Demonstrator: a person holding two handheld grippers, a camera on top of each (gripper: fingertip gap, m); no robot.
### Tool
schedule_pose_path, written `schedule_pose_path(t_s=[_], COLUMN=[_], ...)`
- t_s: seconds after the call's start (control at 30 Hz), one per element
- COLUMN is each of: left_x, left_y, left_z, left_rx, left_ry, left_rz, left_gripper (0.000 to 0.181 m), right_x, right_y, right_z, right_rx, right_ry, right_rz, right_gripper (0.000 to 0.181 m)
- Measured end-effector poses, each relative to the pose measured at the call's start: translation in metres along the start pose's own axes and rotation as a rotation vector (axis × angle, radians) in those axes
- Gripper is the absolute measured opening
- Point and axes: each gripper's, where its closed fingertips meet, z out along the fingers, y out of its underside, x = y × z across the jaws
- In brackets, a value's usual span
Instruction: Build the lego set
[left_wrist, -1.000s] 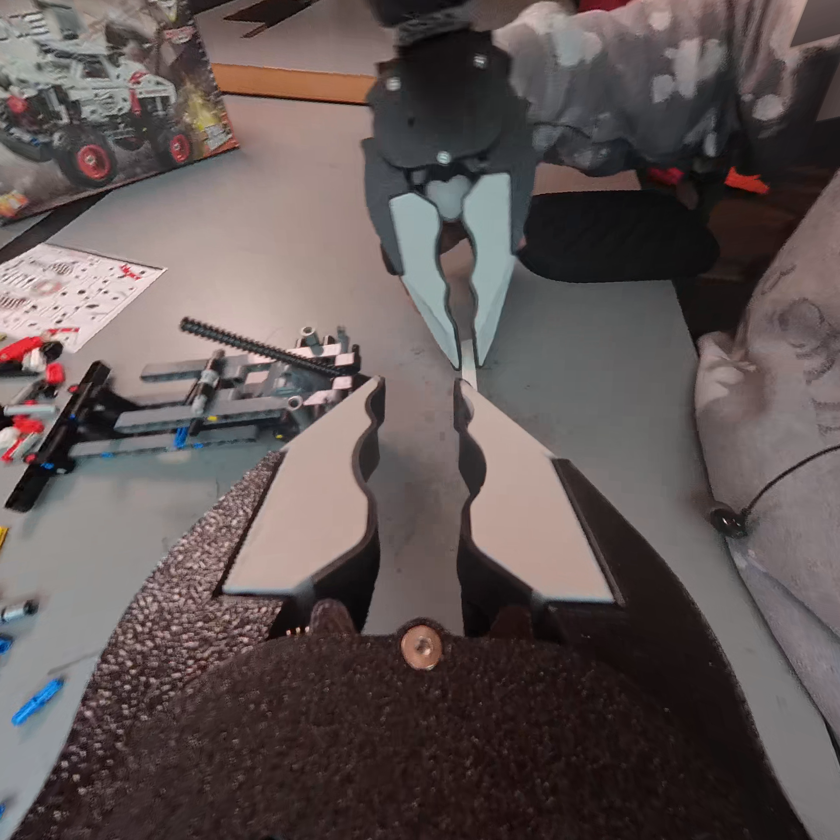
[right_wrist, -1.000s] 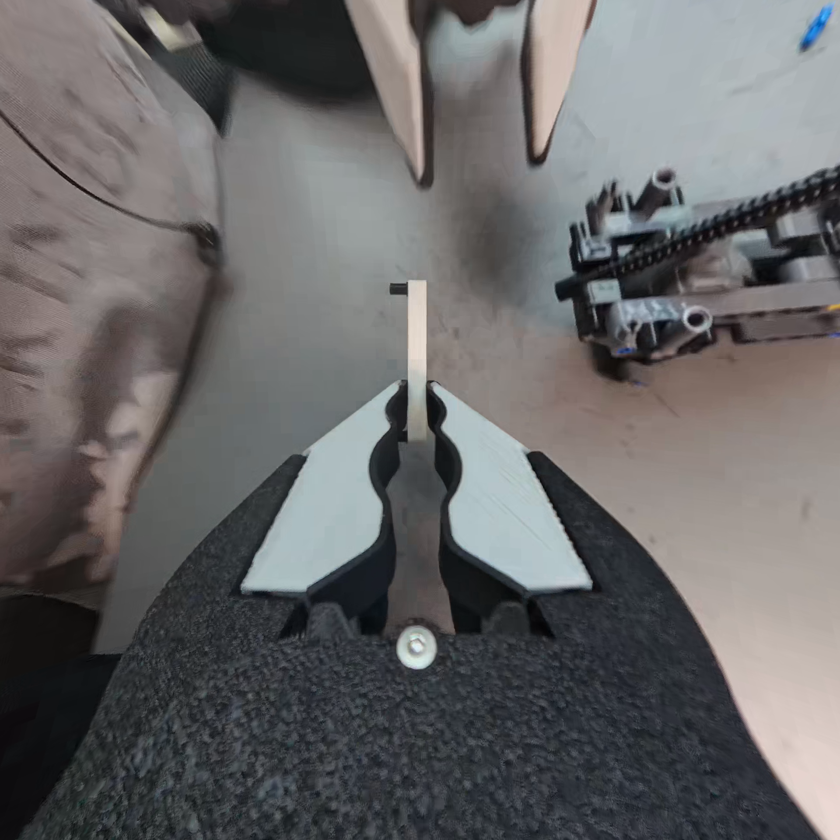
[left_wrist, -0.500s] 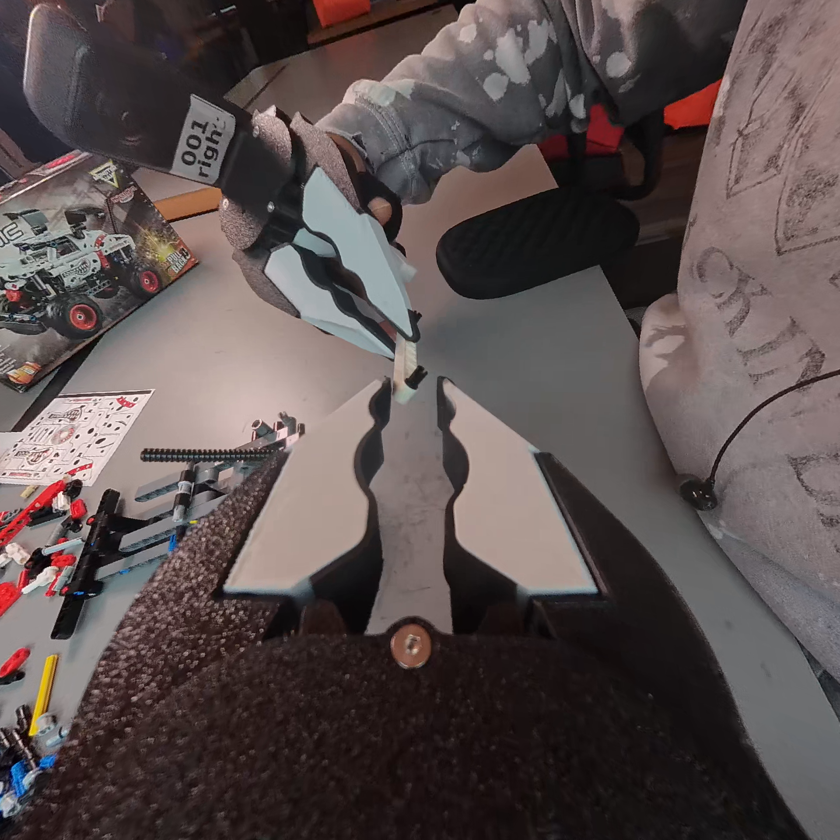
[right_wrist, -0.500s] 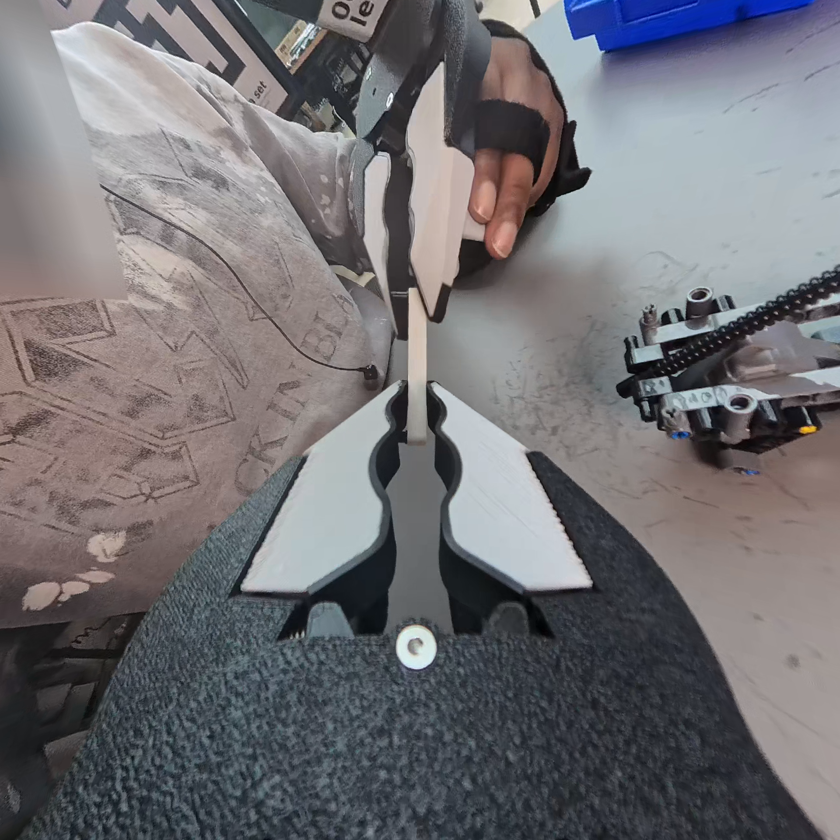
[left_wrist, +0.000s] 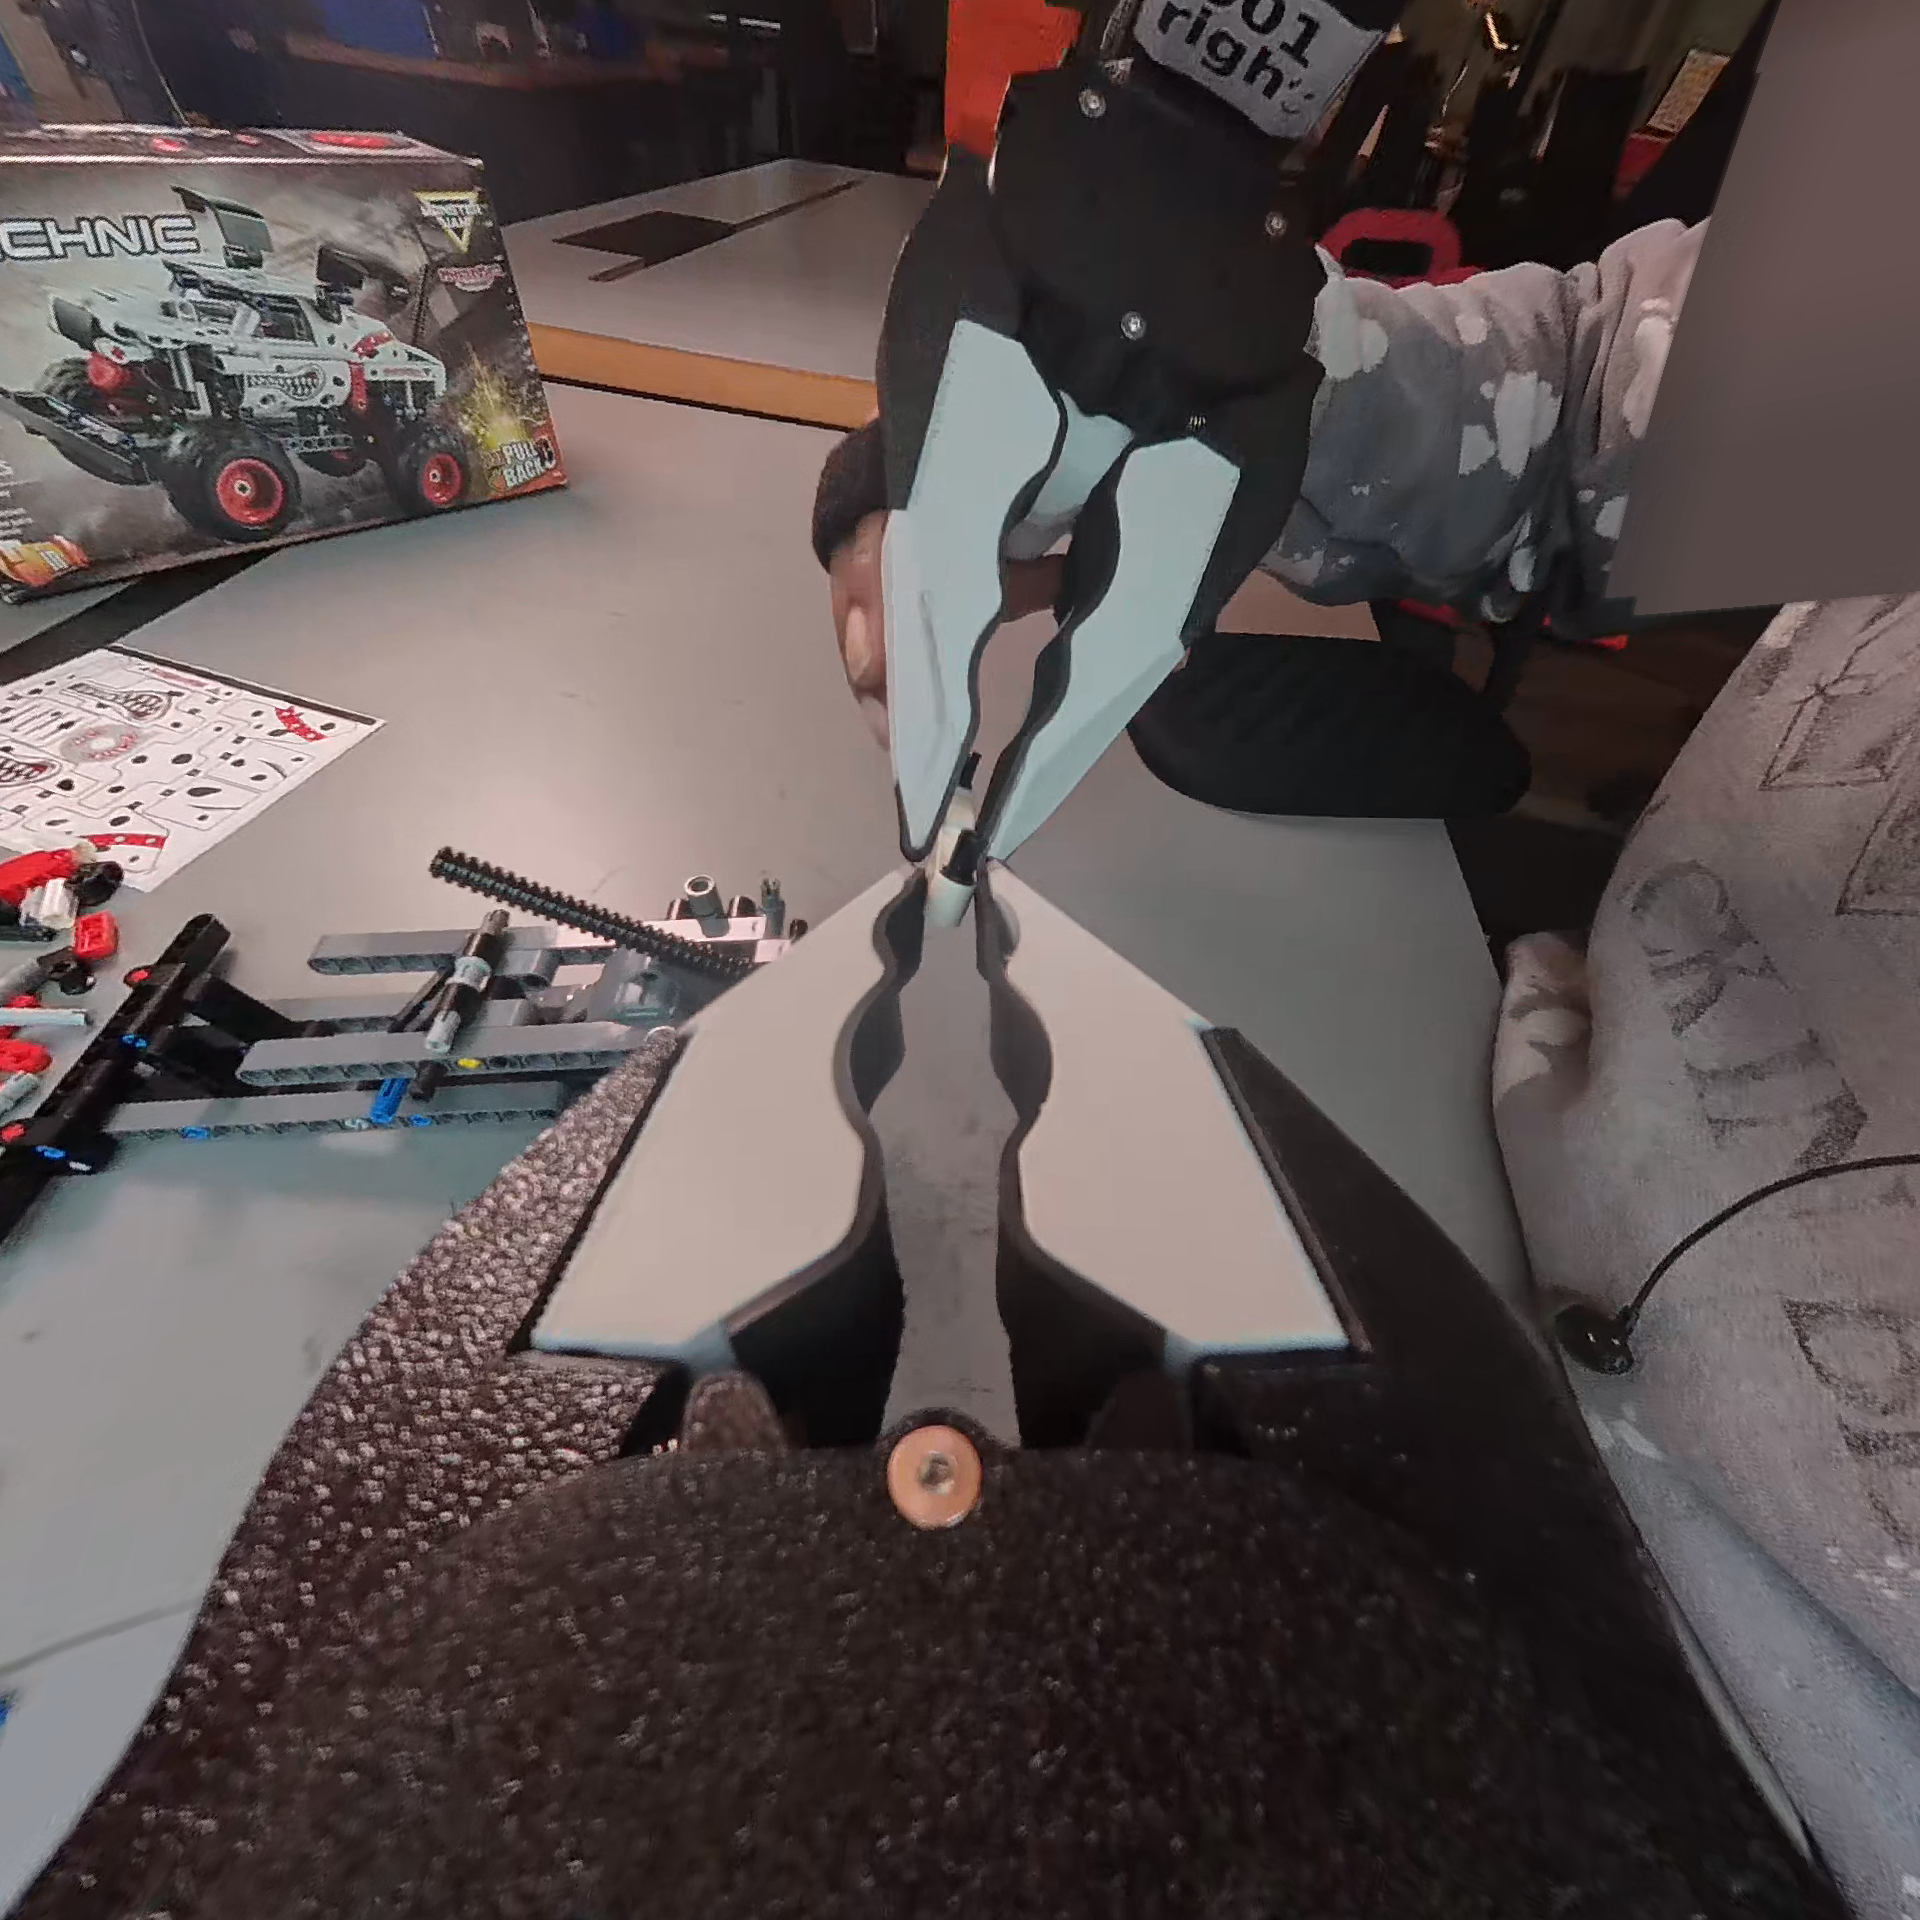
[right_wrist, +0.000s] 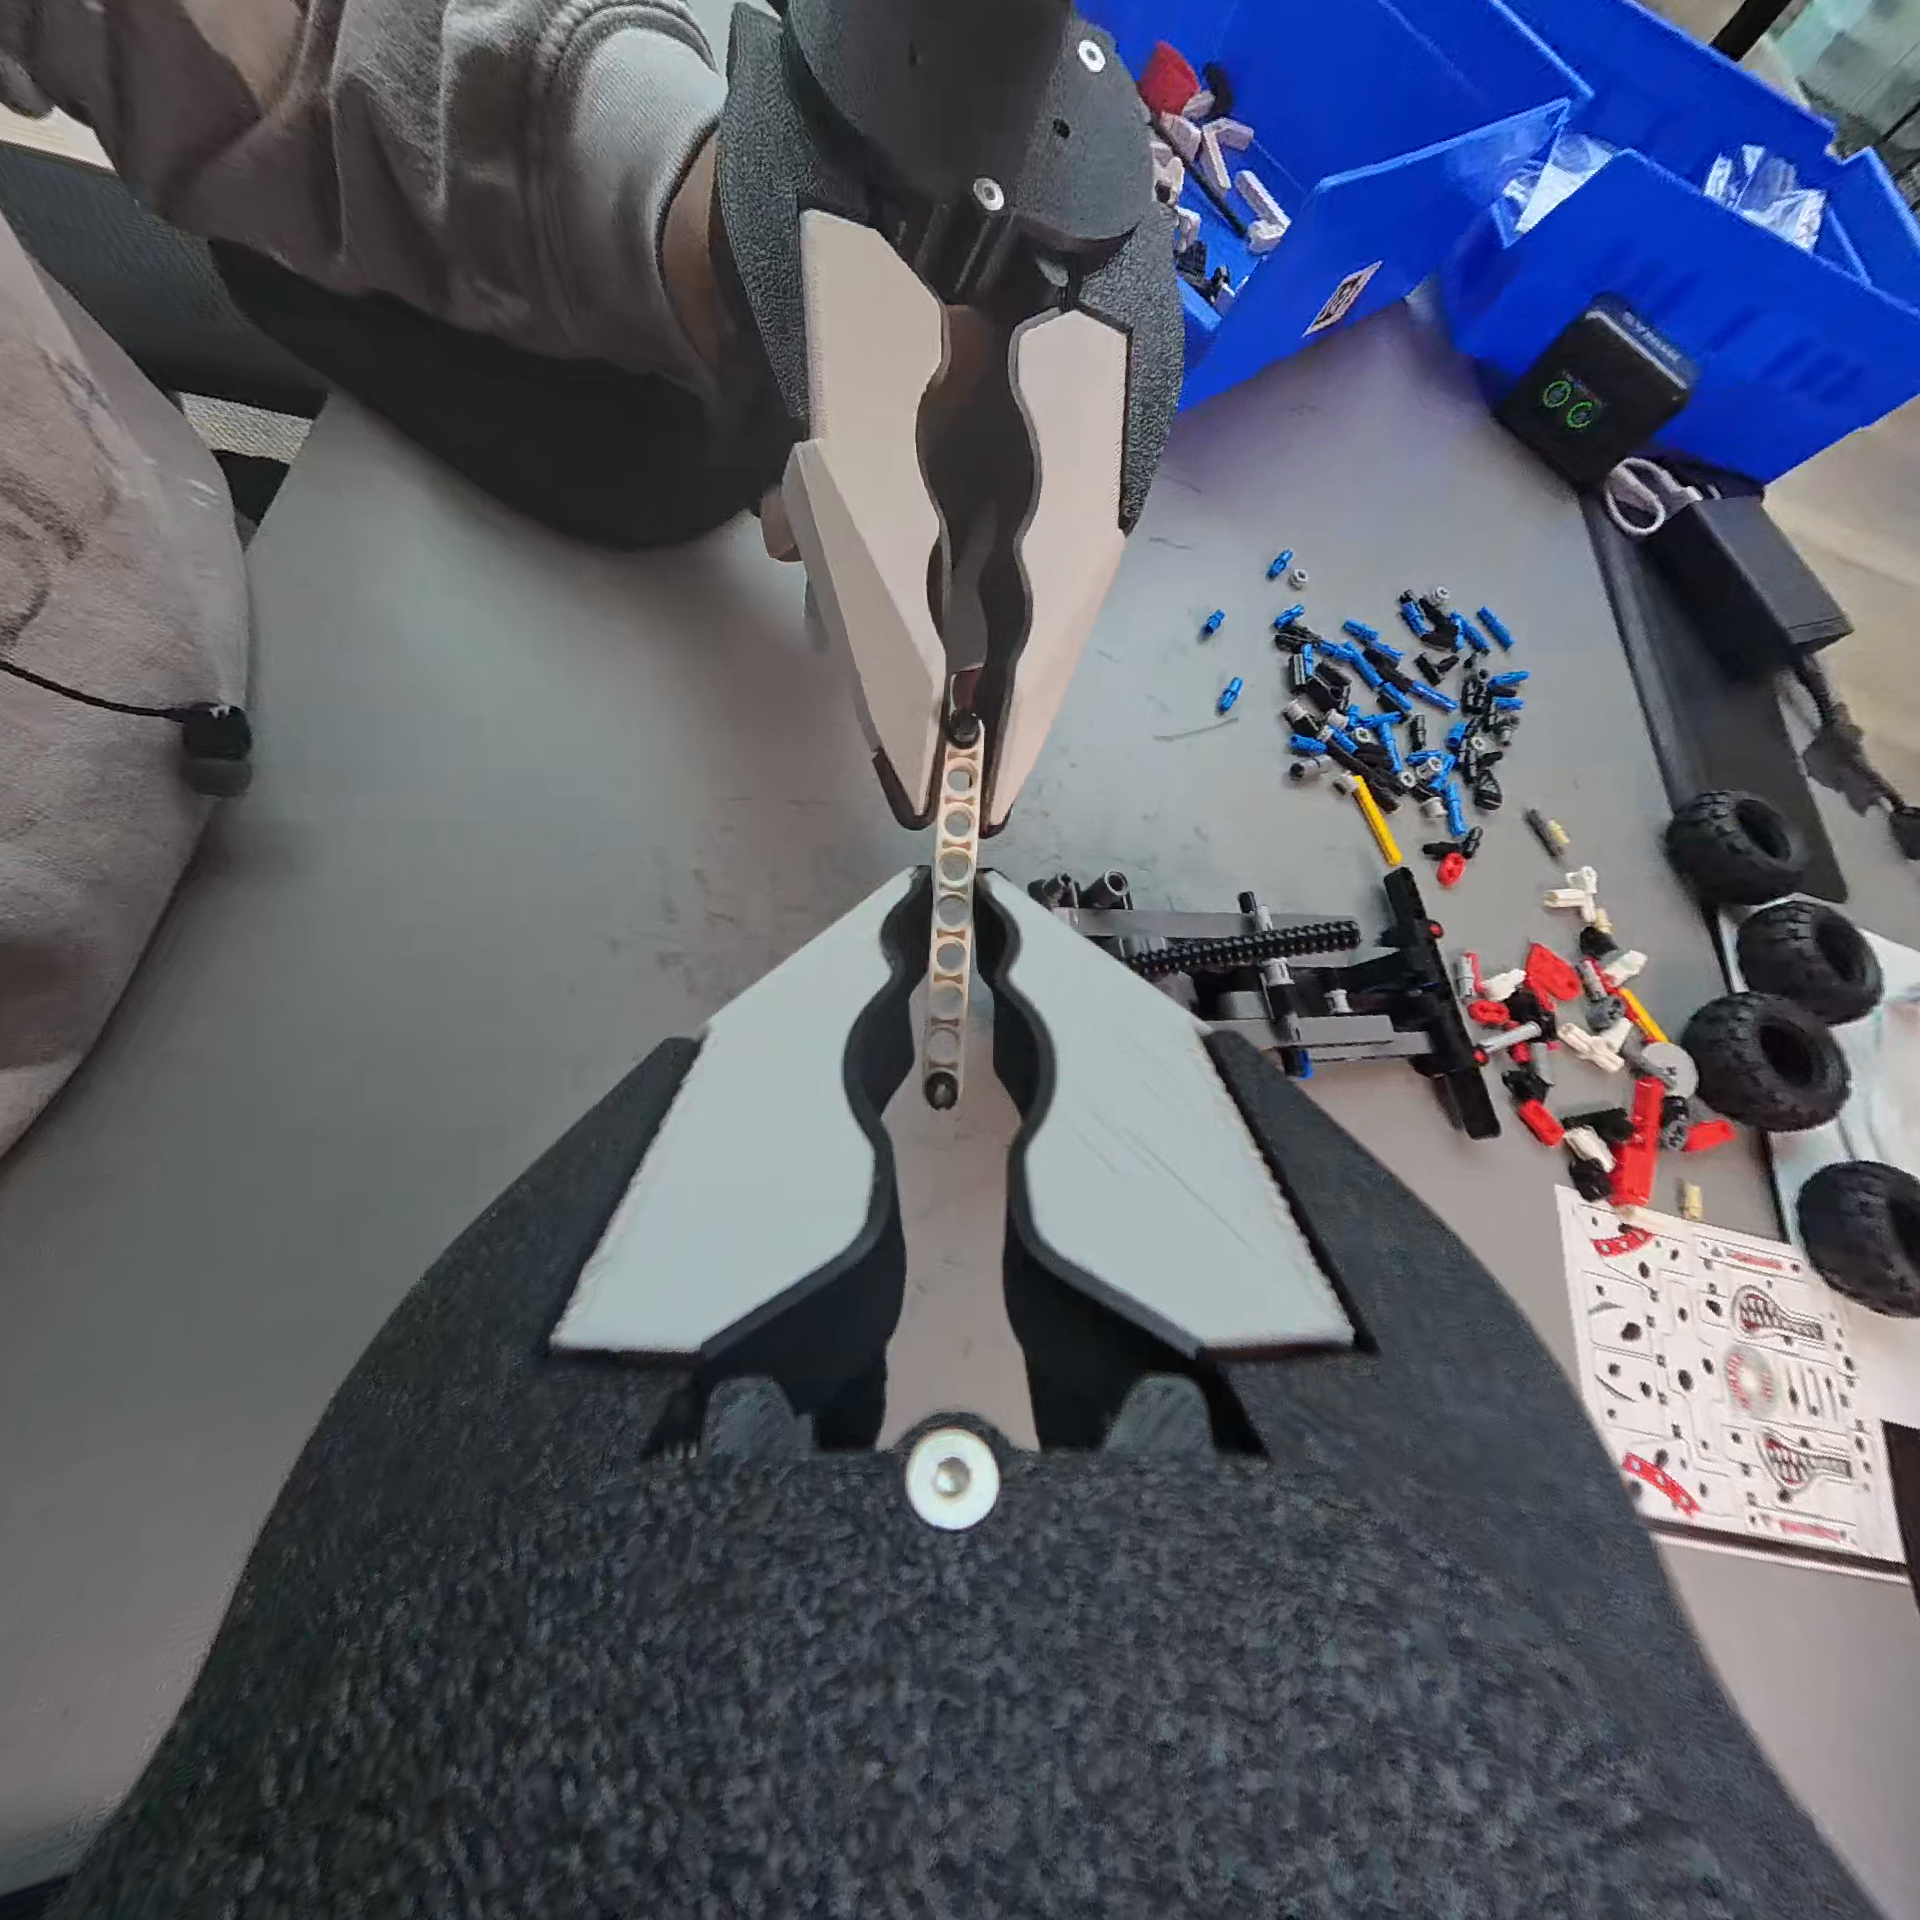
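Grey tabletop (right_wrist: 499, 831) fills both views, with open bare surface in the left half of the right wrist view and clutter to the right. There the half-built chassis (right_wrist: 1299, 977) lies at mid-right, a scatter of blue and black pins (right_wrist: 1392, 707) above it, red and white pieces (right_wrist: 1590, 1049) beside it, black tyres (right_wrist: 1766, 1060) along the right edge and a sticker sheet (right_wrist: 1745, 1392) at lower right. Blue bins (right_wrist: 1558, 239) stand at upper right. In the left wrist view the set's box (left_wrist: 249, 343) stands at upper left, well apart from the work.

Both grippers meet tip to tip above the table near its edge, by the person's grey sweatshirt (left_wrist: 1714, 1039). The right gripper (right_wrist: 954, 894) pinches a white holed beam (right_wrist: 954, 914) between nearly closed fingers. The left gripper (left_wrist: 948, 902), coming from the opposite side, is closed on the beam's far end, where a black pin (right_wrist: 964, 724) sits. A second black pin (right_wrist: 941, 1089) is at the near end.
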Motion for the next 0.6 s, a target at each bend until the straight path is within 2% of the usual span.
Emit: schedule_pose_path(t_s=[0.1, 0.17, 0.2, 0.33, 0.47, 0.6], left_x=[-0.009, -0.032, -0.039, -0.048, -0.051, -0.053], left_y=[-0.002, 0.012, 0.022, 0.053, 0.055, 0.056], left_z=[-0.004, -0.01, -0.012, -0.001, 0.005, 0.008], left_rx=[0.029, -0.042, -0.08, -0.204, -0.228, -0.234], left_ry=[-0.052, -0.178, -0.216, -0.274, -0.314, -0.323], left_rz=[-0.031, -0.063, -0.103, -0.215, -0.193, -0.183], left_gripper=[0.012, 0.021, 0.019, 0.019, 0.015, 0.014], right_x=[0.012, 0.03, 0.038, 0.039, 0.035, 0.031], right_y=[-0.003, 0.002, 0.006, 0.014, 0.027, 0.04], right_z=[-0.007, -0.016, -0.017, 0.003, 0.022, 0.028], right_rx=[0.032, -0.001, -0.034, -0.121, -0.2, -0.257], right_ry=[-0.057, -0.053, -0.047, -0.142, -0.203, -0.255], right_rz=[0.052, 0.061, 0.052, 0.038, 0.015, 0.025], right_gripper=[0.007, 0.007, 0.007, 0.007, 0.007, 0.007])
